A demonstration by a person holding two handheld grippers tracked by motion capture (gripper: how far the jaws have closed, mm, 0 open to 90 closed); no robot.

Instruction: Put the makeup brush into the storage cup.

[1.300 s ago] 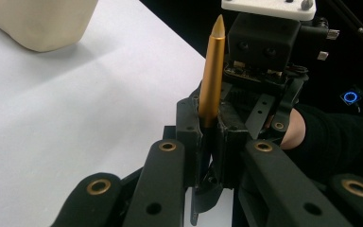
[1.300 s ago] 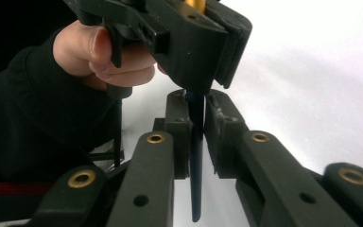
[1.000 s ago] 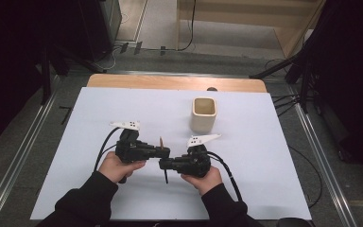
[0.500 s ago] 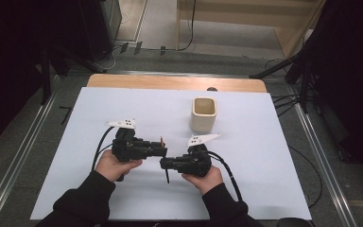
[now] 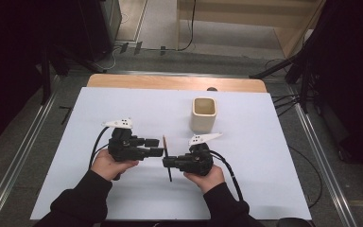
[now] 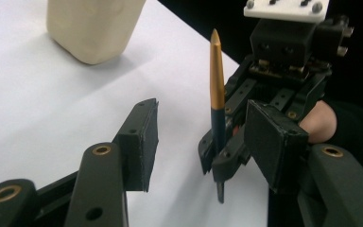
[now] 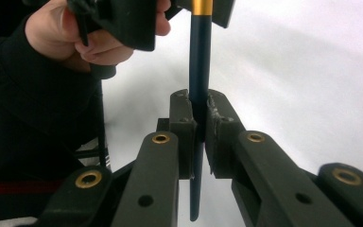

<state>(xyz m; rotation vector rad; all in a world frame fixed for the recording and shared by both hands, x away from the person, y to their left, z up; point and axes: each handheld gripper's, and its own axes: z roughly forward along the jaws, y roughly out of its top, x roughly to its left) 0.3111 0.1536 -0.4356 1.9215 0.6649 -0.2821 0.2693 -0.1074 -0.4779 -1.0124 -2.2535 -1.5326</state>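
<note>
Item: pen, dark barrel with gold tapered end, held above the white table (mid-front). Clamped by right gripper, jaws shut on barrel. Left gripper, jaws spread wide, flanks the gold end. Cream cup stands apart, behind. Risk: a skewed left-hand closure could lever the pen out of the clamp.

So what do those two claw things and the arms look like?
Both grippers, left and right, are black with flat padded jaws and brass rivets. Each carries a white pointed plate and trails a black cable. The person wears black sleeves.
</note>
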